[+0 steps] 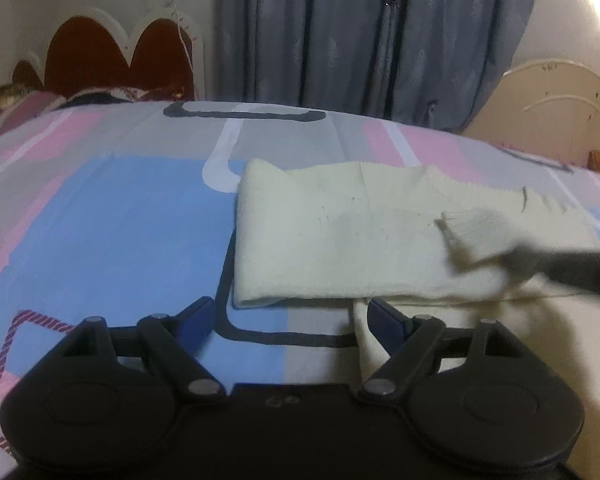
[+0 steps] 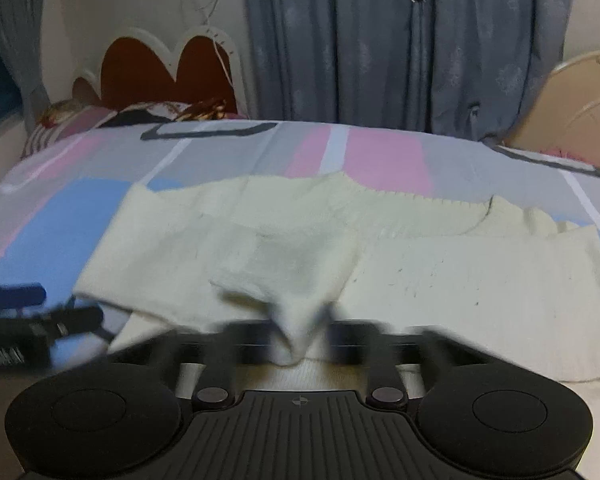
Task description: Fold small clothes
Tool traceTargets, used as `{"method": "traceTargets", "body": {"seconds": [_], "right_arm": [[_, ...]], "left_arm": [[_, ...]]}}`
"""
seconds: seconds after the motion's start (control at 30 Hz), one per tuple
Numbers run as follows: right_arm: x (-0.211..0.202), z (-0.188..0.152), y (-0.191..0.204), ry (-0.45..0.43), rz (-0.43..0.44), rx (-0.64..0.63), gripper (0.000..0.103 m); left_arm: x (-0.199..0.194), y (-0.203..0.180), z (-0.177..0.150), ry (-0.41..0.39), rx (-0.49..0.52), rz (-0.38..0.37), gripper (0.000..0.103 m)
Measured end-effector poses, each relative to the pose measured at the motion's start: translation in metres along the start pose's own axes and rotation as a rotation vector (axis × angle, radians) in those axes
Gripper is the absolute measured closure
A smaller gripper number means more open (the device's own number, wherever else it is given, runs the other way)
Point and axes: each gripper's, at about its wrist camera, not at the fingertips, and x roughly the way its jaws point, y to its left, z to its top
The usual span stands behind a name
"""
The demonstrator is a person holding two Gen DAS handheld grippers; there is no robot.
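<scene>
We hold a pinched fold of the cream knit garment (image 2: 300, 264), lying mid-frame on the bed (image 2: 60, 224), in the closed right gripper (image 2: 300, 336) for folding, left gripper (image 1: 290, 312) wide open and empty.

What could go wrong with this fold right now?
The right gripper pinches only a small bunch of the pale yellow knit garment, so the fabric might slip out or drag the folded layers askew. The left gripper is open and holds nothing, so the garment may slide on the patterned bedsheet.
</scene>
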Motion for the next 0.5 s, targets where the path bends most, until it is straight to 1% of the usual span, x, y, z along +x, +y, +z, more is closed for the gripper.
{"method": "traceTargets", "body": {"seconds": [0.07, 0.2, 0.27, 0.37, 0.4, 0.43, 0.5], "right_arm": [[-0.011, 0.009, -0.014, -0.035, -0.002, 0.054, 0.098], [-0.036, 0.019, -0.048, -0.105, -0.041, 0.134, 0.098], [-0.045, 0.021, -0.067, -0.101, -0.051, 0.175, 0.098], [-0.043, 0.013, -0.098, -0.054, -0.081, 0.238, 0.098], [-0.043, 0.009, -0.109, -0.043, -0.088, 0.274, 0.098], [-0.045, 0.005, -0.119, -0.033, -0.090, 0.313, 0.098], [-0.047, -0.001, -0.136, -0.025, -0.100, 0.371, 0.098]], "left_arm": [[0.005, -0.005, -0.001, -0.005, 0.022, 0.007, 0.021], [0.011, -0.012, -0.001, -0.014, 0.032, 0.024, 0.021], [0.014, -0.015, -0.001, -0.018, 0.025, 0.019, 0.022], [0.020, -0.019, 0.000, -0.037, 0.009, 0.022, 0.036], [0.021, -0.018, 0.001, -0.043, -0.009, 0.018, 0.051], [0.022, -0.017, 0.001, -0.047, -0.027, 0.015, 0.063], [0.024, -0.016, 0.001, -0.045, -0.050, 0.011, 0.063]]}}
